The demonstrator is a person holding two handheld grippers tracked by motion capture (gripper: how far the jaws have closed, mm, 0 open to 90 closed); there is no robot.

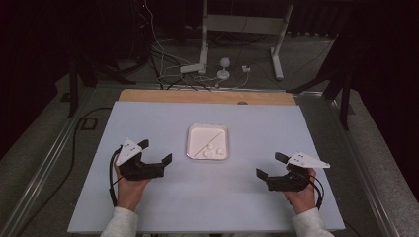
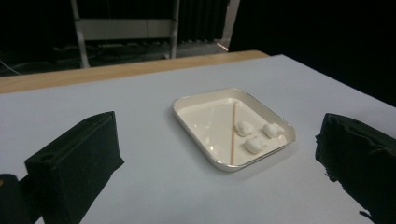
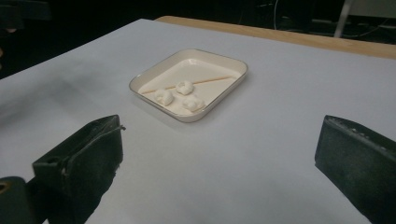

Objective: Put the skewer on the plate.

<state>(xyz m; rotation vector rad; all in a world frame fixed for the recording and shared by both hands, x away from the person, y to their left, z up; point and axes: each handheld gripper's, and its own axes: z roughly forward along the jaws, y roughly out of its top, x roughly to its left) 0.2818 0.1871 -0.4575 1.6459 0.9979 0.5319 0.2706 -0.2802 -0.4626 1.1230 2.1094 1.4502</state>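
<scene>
Over on the left, the left hand-held gripper hangs released above the desk, jaws spread wide with nothing between them, pointed toward the middle. Centre stage sits the small white tray, holding three pale lumps and a thin wooden stick lying diagonally (a skewer, by the look of it). On the right, the right hand-held gripper waits, equally released and empty. This reads as the approach: next, one gripper needs to reach into the tray and close carefully on the stick or a lump.

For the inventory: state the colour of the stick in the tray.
Light tan stick, clearest in the left gripper view.
</scene>
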